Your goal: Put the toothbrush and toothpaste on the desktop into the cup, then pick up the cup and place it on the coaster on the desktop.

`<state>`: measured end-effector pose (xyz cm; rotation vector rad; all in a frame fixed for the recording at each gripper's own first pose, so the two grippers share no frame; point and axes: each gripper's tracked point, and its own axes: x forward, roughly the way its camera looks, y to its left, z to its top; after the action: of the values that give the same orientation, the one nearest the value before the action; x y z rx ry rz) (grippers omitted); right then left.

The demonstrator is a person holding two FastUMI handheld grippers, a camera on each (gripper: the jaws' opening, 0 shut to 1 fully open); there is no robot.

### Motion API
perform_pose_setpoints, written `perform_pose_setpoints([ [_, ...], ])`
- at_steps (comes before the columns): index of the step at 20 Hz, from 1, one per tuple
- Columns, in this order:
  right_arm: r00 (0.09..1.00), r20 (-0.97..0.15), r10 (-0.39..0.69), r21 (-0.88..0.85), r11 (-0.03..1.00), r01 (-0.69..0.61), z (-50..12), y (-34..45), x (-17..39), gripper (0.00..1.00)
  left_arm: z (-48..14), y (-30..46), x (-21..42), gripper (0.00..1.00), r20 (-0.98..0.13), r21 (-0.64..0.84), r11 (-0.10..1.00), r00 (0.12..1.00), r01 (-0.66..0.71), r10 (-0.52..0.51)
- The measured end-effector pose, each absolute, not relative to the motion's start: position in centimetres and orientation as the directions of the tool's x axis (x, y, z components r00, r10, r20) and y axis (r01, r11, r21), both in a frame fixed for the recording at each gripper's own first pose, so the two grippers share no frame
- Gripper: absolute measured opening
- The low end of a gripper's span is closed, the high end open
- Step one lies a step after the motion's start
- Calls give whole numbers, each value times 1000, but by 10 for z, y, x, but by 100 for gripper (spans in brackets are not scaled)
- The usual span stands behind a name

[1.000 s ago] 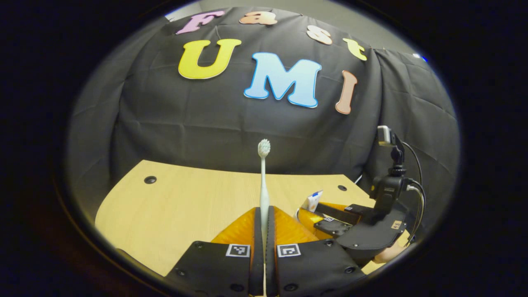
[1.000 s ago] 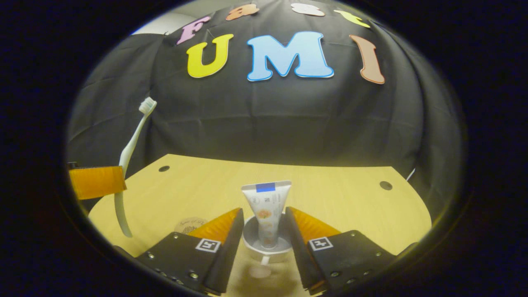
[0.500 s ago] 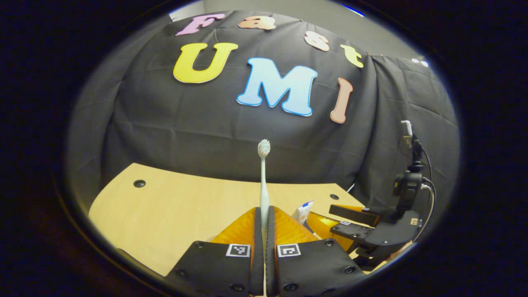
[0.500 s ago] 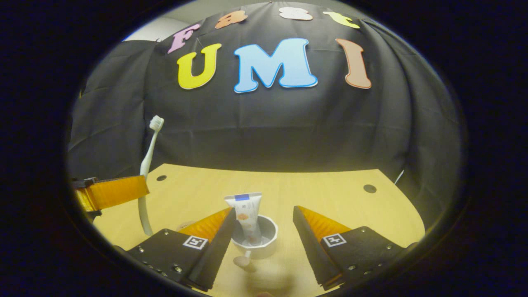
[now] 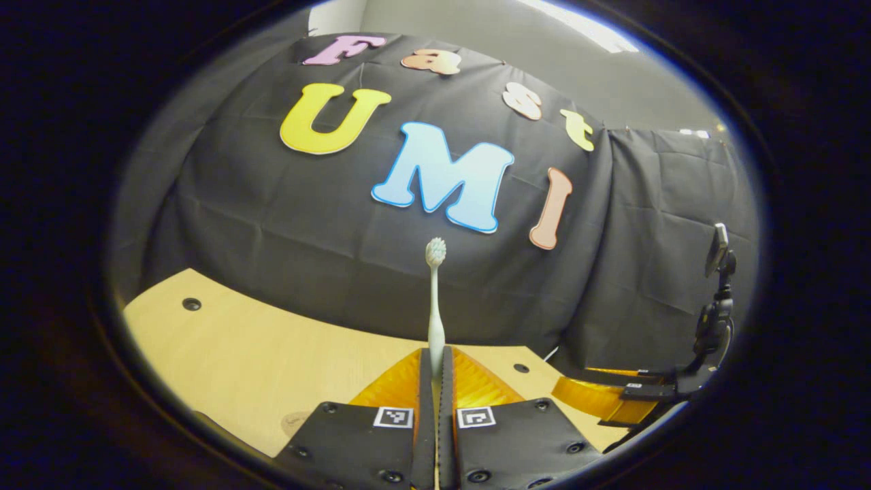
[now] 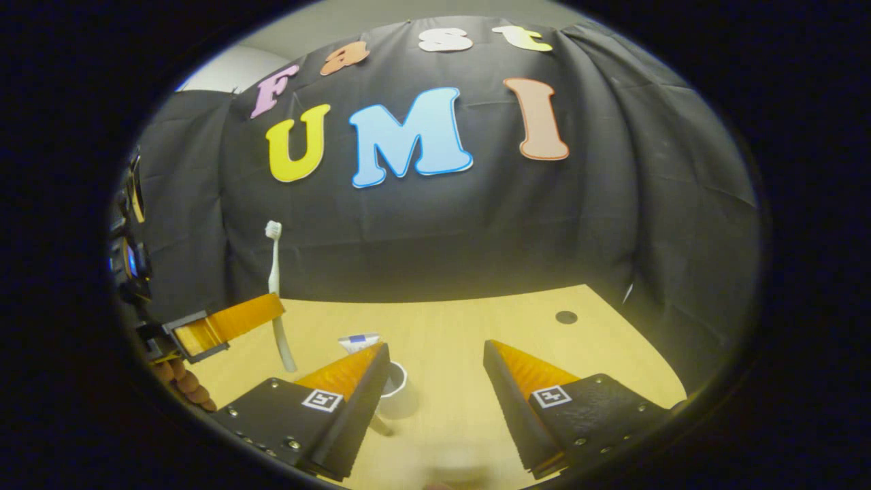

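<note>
Left gripper view: toothbrush (image 5: 435,299) between fingers (image 5: 424,388)

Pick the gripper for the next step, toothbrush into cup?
Left. The left gripper is shut on the toothbrush, which it holds upright. The right gripper is open with nothing in it, and the cup, with the toothpaste in it, sits by its left finger.

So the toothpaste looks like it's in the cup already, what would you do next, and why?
Probably carry the left gripper over the cup and lower the toothbrush in. It is shut on the toothbrush, held upright above the desktop, while the right gripper is open and the toothpaste pokes up at the cup.
</note>
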<state>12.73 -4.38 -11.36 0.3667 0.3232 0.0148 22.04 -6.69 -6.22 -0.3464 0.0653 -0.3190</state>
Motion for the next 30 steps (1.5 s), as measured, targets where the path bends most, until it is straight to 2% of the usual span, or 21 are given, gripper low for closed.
perform_pose_setpoints([
  [3, 946, -319, 59, 350, 935, 59, -118, -56, 118, 86, -63, -81, 238, 10, 34, -363, 879, 947, 310, -320],
  [8, 933, -348, 91, 364, 930, 45, -129, -54, 108, 86, -85, -109, 254, 9, 37, -341, 880, 940, 330, -338],
  [17, 918, -379, 120, 419, 907, 54, -144, -60, 105, 86, -126, -138, 259, 9, 40, -181, 922, 940, 342, -340],
  [24, 910, -384, 155, 446, 894, 36, -148, -50, 106, 86, -128, -141, 257, 11, 72, -82, 939, 942, 333, -328],
  [25, 909, -385, 163, 450, 892, 30, -148, -48, 106, 86, -129, -141, 257, 14, 70, -77, 941, 943, 330, -325],
  [27, 905, -389, 173, 456, 890, 26, -148, -45, 107, 86, -129, -140, 254, 16, 64, -67, 944, 946, 323, -319],
  [30, 907, -380, 179, 471, 882, 23, -145, -43, 106, 86, -128, -147, 249, 33, 57, -67, 934, 936, 351, -348],
])
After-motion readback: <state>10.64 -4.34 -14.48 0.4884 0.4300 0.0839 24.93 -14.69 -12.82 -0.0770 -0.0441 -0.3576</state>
